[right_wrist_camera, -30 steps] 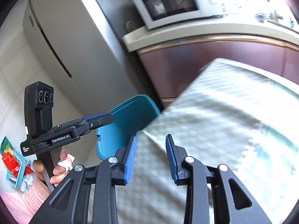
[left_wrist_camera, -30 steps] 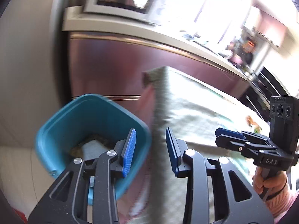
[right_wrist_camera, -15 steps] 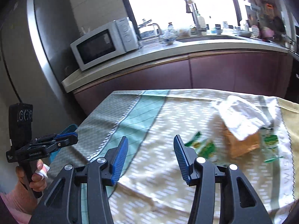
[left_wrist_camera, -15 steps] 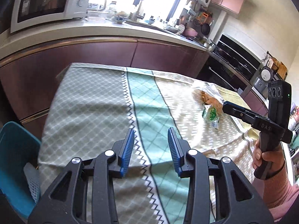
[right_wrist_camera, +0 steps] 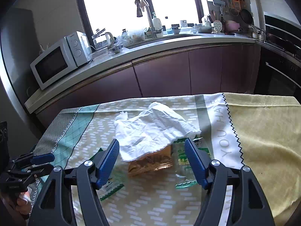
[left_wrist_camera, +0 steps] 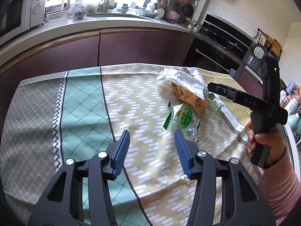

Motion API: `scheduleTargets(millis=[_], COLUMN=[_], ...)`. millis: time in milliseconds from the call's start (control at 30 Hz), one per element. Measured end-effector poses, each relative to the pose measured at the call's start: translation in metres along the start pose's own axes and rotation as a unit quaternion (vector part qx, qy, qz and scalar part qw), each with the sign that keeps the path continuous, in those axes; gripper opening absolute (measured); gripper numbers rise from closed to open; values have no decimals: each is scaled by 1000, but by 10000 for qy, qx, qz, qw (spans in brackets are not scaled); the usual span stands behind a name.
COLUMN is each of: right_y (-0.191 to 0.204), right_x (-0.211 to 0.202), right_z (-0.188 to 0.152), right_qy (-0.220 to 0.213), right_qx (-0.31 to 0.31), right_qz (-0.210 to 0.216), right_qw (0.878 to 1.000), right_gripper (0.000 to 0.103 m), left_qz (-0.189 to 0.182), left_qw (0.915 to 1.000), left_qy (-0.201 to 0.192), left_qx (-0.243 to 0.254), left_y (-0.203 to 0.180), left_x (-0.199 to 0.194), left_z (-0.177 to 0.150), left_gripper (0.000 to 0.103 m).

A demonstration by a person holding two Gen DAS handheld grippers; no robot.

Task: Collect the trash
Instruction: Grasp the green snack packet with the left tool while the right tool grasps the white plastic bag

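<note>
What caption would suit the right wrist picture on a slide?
Open right gripper, jaws just widened, hovers over a white crumpled tissue and brown wrapper on the tablecloth.

both jaws just opening, empty: left gripper (left_wrist_camera: 152,141) and right gripper (right_wrist_camera: 152,150) angled downward.

A crumpled sheet (right_wrist_camera: 150,128) lies partly over a foil packet (right_wrist_camera: 150,163) on the cloth-covered surface (right_wrist_camera: 263,141). A wrapper (right_wrist_camera: 111,186) lies just left of the packet, and another wrapper (right_wrist_camera: 185,171) just right of it. Behind the surface runs a counter (right_wrist_camera: 169,41) carrying a microwave (right_wrist_camera: 58,60) at its left end, with a kettle (right_wrist_camera: 103,39) beside it.
</note>
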State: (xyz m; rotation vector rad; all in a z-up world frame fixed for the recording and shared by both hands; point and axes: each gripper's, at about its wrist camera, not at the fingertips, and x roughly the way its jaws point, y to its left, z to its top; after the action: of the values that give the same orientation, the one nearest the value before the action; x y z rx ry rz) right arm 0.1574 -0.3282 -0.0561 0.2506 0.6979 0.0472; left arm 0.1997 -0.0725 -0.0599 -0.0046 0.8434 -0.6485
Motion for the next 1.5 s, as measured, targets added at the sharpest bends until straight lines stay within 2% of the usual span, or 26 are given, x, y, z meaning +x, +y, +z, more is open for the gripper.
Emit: scheduleTargets(millis=[300, 367, 433, 467, 500, 533, 633, 733, 800, 833, 867, 900, 1000, 1267, 1500], right_y=[-28, -28, -28, -28, -28, -28, -25, -23, -21, -19, -18, -17, -13, -5, -3], right_x=[53, 59, 64, 65, 66, 65, 61, 55, 48, 44, 40, 35, 19, -27, -53], right_z=[26, 28, 28, 28, 27, 26, 22, 20, 19, 19, 20, 20, 25, 30, 20], right_qy=[384, 448, 526, 562, 598, 613, 608, 518, 442, 390, 336, 282, 70, -447, -619], right_qx=[75, 47, -3, -20, -34, -40, -119, -163, -182, -193, -206, -205, -211, -168, -19], right_qz=[-47, -10, 51, 85, 115, 156, 206, 239, 296, 311, 334, 376, 486, 815, 1079], right_qw=[9992, 9990, 9986, 9984, 9981, 9980, 9979, 9982, 9984, 9986, 9987, 9987, 9986, 9955, 9922], right_gripper=[71, 68, 52, 48, 38, 28, 10, 4, 3, 3, 3, 3, 3, 3, 3], left_qz=[-22, -29, -111, -149, -227, -251, -248, -293, -312, -315, -336, -382, -392, -561, -612], left_qw=[9991, 9987, 9980, 9977, 9972, 9969, 9966, 9961, 9956, 9955, 9954, 9952, 9956, 9962, 9974], left_qy=[375, 450, 545, 592, 646, 676, 712, 748, 762, 769, 770, 768, 689, 523, 308], left_qx=[214, 231, 304, 309, 310, 309, 328, 378, 439, 451, 457, 462, 509, 424, 243], left_y=[-20, -24, -28, -29, -29, -30, -31, -35, -38, -40, -41, -41, -44, -42, -31], left_x=[46, 55, 63, 67, 71, 74, 80, 83, 84, 83, 83, 82, 78, 57, 26], left_z=[19, 21, 23, 24, 25, 25, 28, 27, 26, 25, 24, 24, 23, 18, 15], left_gripper=[54, 54, 57, 58, 59, 59, 55, 45, 31, 28, 17, 14, 10, 8, 8])
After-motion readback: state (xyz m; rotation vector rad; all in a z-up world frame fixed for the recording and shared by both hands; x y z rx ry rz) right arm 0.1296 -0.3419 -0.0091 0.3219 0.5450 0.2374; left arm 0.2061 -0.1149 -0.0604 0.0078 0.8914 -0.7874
